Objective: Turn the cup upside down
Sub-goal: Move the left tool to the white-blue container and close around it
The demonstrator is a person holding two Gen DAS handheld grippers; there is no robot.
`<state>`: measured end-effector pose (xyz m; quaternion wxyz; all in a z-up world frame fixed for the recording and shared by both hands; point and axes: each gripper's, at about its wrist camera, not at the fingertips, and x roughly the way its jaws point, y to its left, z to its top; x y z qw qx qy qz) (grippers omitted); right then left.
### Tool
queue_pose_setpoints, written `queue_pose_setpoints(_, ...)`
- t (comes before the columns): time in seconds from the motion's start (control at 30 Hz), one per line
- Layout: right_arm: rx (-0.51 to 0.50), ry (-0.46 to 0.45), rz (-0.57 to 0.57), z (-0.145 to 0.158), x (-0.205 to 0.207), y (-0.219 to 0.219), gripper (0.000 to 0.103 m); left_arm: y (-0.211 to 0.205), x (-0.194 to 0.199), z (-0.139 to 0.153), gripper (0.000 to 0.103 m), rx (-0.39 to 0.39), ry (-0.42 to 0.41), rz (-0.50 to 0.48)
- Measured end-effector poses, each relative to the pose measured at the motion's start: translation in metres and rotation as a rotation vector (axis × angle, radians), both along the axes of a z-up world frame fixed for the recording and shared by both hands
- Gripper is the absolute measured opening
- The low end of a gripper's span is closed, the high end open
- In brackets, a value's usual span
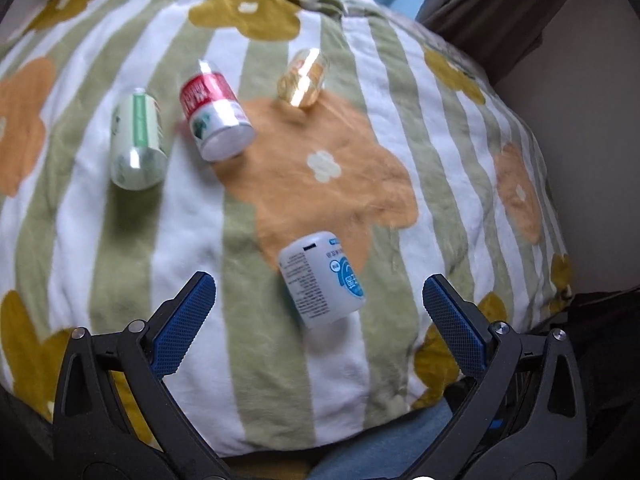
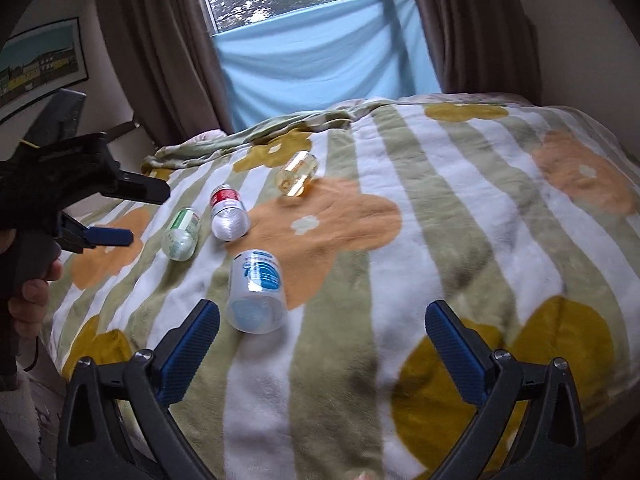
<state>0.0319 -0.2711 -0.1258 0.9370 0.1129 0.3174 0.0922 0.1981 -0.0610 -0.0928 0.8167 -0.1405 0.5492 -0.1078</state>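
Observation:
Several small plastic cups rest on a flowered, striped blanket (image 1: 328, 380). A white cup with blue print (image 1: 322, 280) is nearest, between and just beyond my left gripper's (image 1: 318, 292) open, empty jaws; it also shows in the right wrist view (image 2: 256, 290). A red-and-white cup (image 1: 216, 114) (image 2: 228, 212), a green-and-white cup (image 1: 138, 140) (image 2: 182, 234) and a clear amber cup (image 1: 303, 78) (image 2: 297, 174) sit farther back. My right gripper (image 2: 322, 320) is open and empty, the blue cup just beyond its left finger. The left gripper (image 2: 108, 216) shows at the left edge there.
The blanket (image 2: 440, 240) covers a bed that drops off at the near and left edges. Brown curtains (image 2: 160, 40), a blue cloth (image 2: 320, 68) under a window, and a framed picture (image 2: 40, 64) stand behind. A wall (image 1: 592, 120) lies to the right.

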Motion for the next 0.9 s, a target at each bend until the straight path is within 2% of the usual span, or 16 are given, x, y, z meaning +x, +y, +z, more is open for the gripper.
queue_pose_setpoints(0.2,0.074,-0.040,0.014,-0.015,-0.017,-0.008,0.103,-0.029,0.039,-0.055,0.103,0.144,0.209,0.007)
queue_pose_setpoints(0.43,0.055,-0.070,0.045,-0.018,-0.025,-0.012,0.103,-0.038,0.071,-0.096,0.102,0.100,0.366,0.051)
queue_pose_setpoints(0.5,0.069,-0.071,0.042,-0.020,-0.026,-0.017,0.103,-0.035,0.076,-0.102,0.096,0.065,0.395,0.079)
queue_pose_setpoints(0.6,0.084,-0.066,0.034,-0.022,-0.026,-0.024,0.103,-0.028,0.080,-0.111,0.094,0.011,0.429,0.119)
queue_pose_setpoints(0.67,0.093,-0.063,0.030,-0.024,-0.027,-0.026,0.103,-0.024,0.082,-0.116,0.087,0.000,0.454,0.130)
queue_pose_setpoints(0.8,0.110,-0.057,0.027,-0.026,-0.027,-0.030,0.103,-0.015,0.079,-0.122,0.082,-0.022,0.475,0.140)
queue_pose_setpoints(0.83,0.116,-0.055,0.027,-0.026,-0.026,-0.031,0.103,-0.013,0.078,-0.121,0.076,-0.025,0.472,0.141)
queue_pose_setpoints(0.9,0.126,-0.050,0.033,-0.027,-0.026,-0.031,0.103,-0.010,0.077,-0.122,0.070,-0.049,0.463,0.134)
